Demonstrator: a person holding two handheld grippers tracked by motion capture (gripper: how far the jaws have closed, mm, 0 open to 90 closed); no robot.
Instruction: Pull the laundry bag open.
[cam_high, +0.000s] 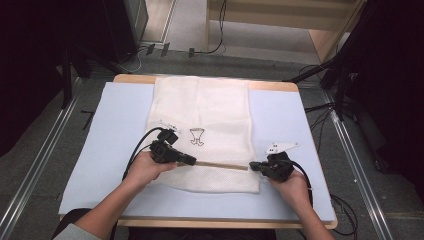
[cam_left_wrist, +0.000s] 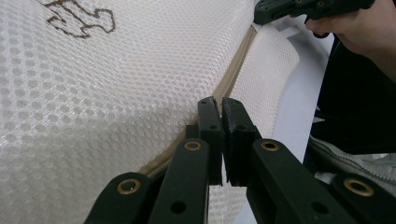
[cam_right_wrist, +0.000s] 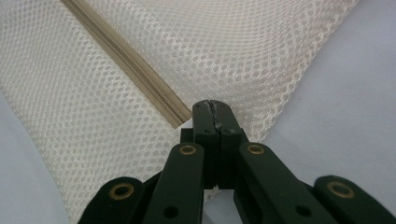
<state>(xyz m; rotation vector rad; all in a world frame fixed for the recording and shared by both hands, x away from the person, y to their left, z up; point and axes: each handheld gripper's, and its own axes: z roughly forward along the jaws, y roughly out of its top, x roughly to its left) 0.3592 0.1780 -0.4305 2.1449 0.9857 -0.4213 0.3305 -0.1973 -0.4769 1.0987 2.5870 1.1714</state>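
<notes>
Pale blue matting (cam_high: 115, 150) covers a wooden table set on a grey floor with cables trailing round its legs, and on it lies a white mesh laundry bag (cam_high: 200, 105), running away from the person with its near end toward them. A tan zipper (cam_high: 220, 165) crosses that near end from side to side.

The left gripper (cam_high: 190, 160) sits at the zipper's left end; in the left gripper view its jaws are pinched together right at the tan tape (cam_left_wrist: 233, 77), most likely on the slider or its pull, though the tips hide what they grip. The right gripper (cam_high: 254, 166) is at the zipper's right end, jaws fully closed on the bag's mesh (cam_right_wrist: 224, 60) just beyond where the zipper (cam_right_wrist: 135, 70) stops.

The step in hand looks like running the zipper along its track. To do it well, the right gripper should anchor its end firmly and pull slightly outward so the tape stays taut and straight. The left should then travel in line with the teeth, low and level, not lifting, since loose mesh can bunch and snag the slider. If the fabric puckers, pause and re-tension rather than tug.

No brand or legible writing appears; the bag bears just a small dark line drawing (cam_high: 197, 136), cup- or funnel-shaped.
</notes>
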